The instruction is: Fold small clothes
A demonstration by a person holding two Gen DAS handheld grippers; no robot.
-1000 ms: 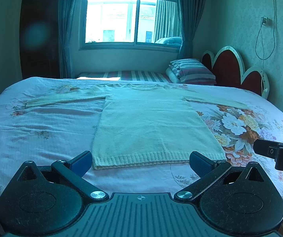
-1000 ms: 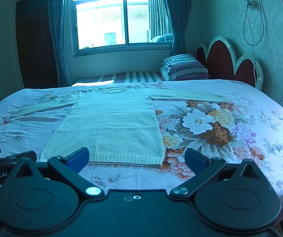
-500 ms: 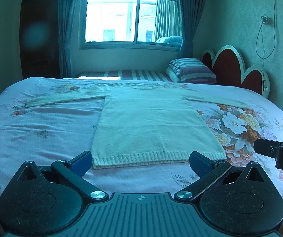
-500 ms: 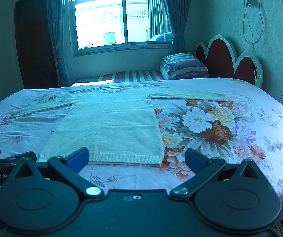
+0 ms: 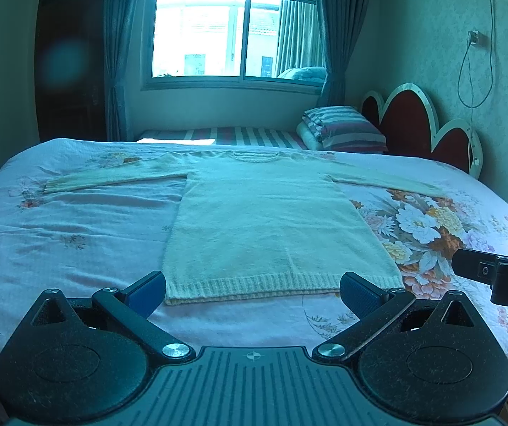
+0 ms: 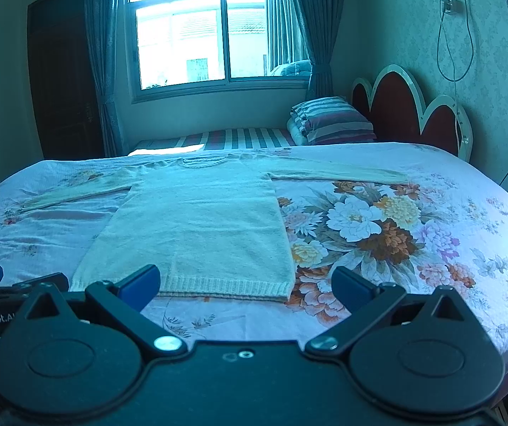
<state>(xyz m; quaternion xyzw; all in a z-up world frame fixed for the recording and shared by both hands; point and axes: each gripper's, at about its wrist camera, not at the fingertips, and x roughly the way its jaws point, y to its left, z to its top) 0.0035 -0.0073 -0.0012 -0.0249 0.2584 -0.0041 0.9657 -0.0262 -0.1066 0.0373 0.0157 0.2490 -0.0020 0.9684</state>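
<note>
A pale cream knitted sweater point(image 5: 268, 220) lies flat on the bed, both sleeves spread out sideways, ribbed hem towards me. It also shows in the right wrist view point(image 6: 200, 220). My left gripper point(image 5: 252, 293) is open and empty, hovering just short of the hem. My right gripper point(image 6: 245, 285) is open and empty, in front of the hem's right corner. The right gripper's side point(image 5: 495, 275) shows at the right of the left wrist view. The left gripper's side point(image 6: 16, 287) shows at the left of the right wrist view.
The bed point(image 5: 76, 220) has a pink sheet with a large flower print point(image 6: 367, 223) to the right of the sweater. A red scalloped headboard point(image 5: 420, 127) and striped pillows point(image 5: 339, 131) are at the far right. A window and curtains are behind.
Both grippers have drifted slightly; the right wrist view has shifted a little so the sweater sits further left. Nothing has been grasped.
</note>
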